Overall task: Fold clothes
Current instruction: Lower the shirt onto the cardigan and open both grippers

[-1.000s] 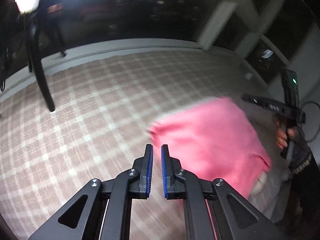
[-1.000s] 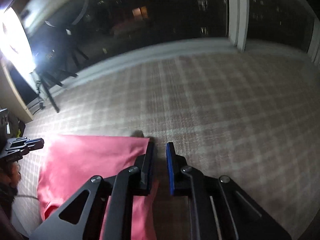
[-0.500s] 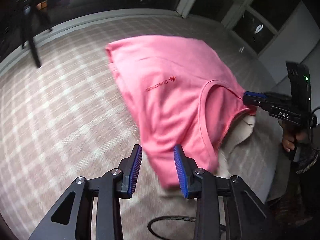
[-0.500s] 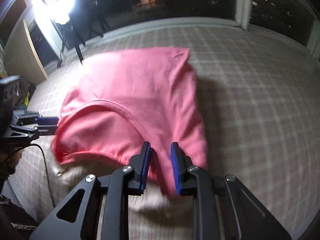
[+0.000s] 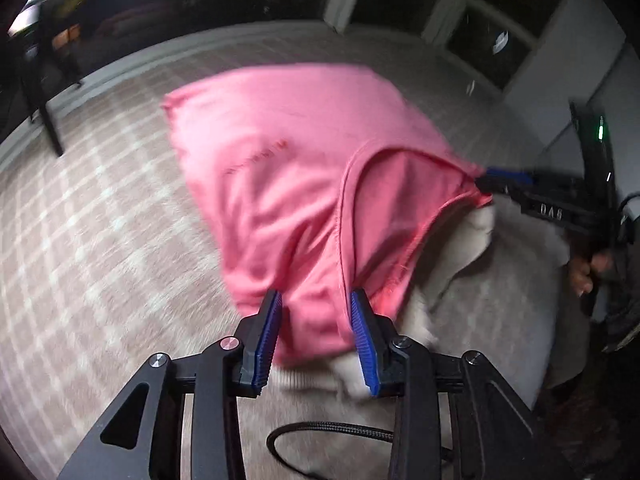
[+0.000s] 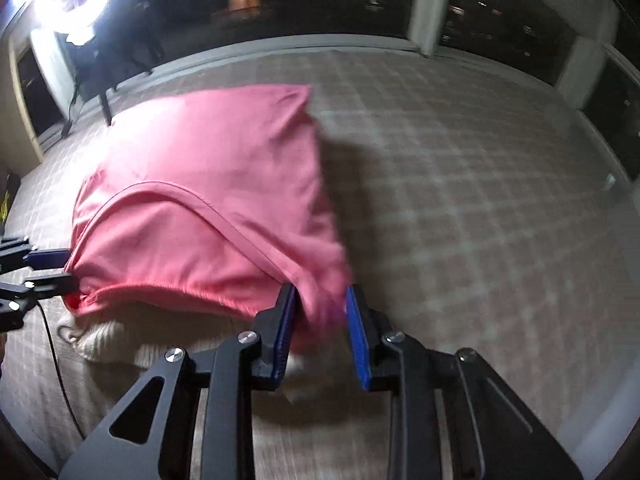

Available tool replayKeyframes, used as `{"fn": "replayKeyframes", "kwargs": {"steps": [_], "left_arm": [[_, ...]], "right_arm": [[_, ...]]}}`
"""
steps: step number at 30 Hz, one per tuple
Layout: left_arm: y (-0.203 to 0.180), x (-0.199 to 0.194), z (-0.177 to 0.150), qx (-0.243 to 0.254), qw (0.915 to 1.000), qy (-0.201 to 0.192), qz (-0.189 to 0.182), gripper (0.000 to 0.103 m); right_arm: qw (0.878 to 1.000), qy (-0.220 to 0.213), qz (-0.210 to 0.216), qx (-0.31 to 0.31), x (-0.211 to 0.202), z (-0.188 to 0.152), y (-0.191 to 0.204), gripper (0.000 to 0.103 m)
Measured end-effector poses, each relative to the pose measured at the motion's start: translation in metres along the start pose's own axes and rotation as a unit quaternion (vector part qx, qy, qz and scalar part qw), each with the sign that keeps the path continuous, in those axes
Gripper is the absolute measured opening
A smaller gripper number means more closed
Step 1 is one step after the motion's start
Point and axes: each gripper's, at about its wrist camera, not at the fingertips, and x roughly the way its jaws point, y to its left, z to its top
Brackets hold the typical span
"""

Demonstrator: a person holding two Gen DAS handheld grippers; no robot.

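Observation:
A pink sleeveless shirt (image 5: pixel 280 160) lies spread on a plaid cover, its neckline toward me and its near edge over a cream garment (image 5: pixel 480 300). My left gripper (image 5: pixel 316 304) is open, with the shirt's near corner loose between the blue pads. In the right wrist view the same shirt (image 6: pixel 200 184) fills the left half. My right gripper (image 6: pixel 320 300) is open too, straddling the other near corner. Each gripper shows in the other's view, the right gripper (image 5: pixel 504 178) at the shirt's right tip and the left gripper (image 6: pixel 48 268) at its left tip.
The plaid cover (image 6: pixel 480 200) stretches back to a grey ledge under dark windows. A black cable (image 5: pixel 320 428) loops near the left gripper's base. A dark stand leg (image 5: pixel 44 120) rises at far left. A hand (image 5: pixel 588 276) holds the right gripper's handle.
A second ago both pairs of jaws were nearly together; both now stand wide apart. The shirt has swung into full view and settled spread out, with each near corner between open fingers.

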Motion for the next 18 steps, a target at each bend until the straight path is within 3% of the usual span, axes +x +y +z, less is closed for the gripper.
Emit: {"fn": "replayKeyframes", "kwargs": {"steps": [2,4,5,18], "left_arm": [[0.004,-0.025,-0.005,-0.013,0.9997,-0.019,-0.002,0.048],[0.004,-0.045,-0.012,-0.017,0.9993,-0.034,0.001,0.072],[0.004,-0.055,-0.015,-0.019,0.9989,-0.042,0.002,0.075],[0.004,-0.129,-0.062,-0.054,0.9966,-0.057,0.022,0.076]], "right_arm": [[1.000,-0.018,0.001,0.006,-0.025,-0.004,0.001,0.032],[0.999,-0.037,0.001,0.010,-0.046,-0.011,0.010,0.049],[0.999,-0.046,0.000,0.011,-0.056,-0.014,0.015,0.055],[0.996,-0.070,-0.017,0.045,-0.127,-0.072,0.100,0.060]]}}
